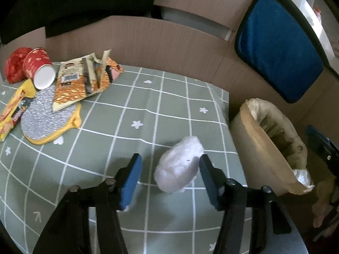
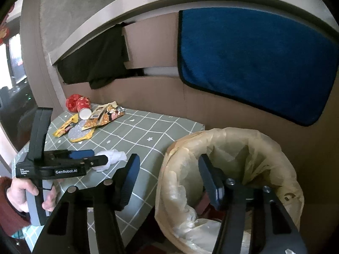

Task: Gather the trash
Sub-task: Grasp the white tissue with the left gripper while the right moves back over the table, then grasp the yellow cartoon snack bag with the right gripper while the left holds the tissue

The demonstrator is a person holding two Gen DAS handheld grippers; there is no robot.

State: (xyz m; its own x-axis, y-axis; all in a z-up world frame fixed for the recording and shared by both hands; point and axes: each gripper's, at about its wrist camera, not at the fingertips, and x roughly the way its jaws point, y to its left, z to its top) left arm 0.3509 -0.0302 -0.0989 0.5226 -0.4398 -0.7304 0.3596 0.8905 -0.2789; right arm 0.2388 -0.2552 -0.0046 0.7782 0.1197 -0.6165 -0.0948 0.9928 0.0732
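Left wrist view: crumpled tissue (image 1: 179,165) between spread left tongs (image 1: 170,178), against right pad.

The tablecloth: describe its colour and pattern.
The tablecloth is sage green with a white grid and small white flowers, clearest in the left wrist view.

Dim, soft indoor light; daylight from the far left window (image 2: 14,59); heavy fisheye bending, black corners; slight blur.

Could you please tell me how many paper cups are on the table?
1: a red paper cup lies on its side at the table's far left corner, beside the wrappers. More could be hidden under them.
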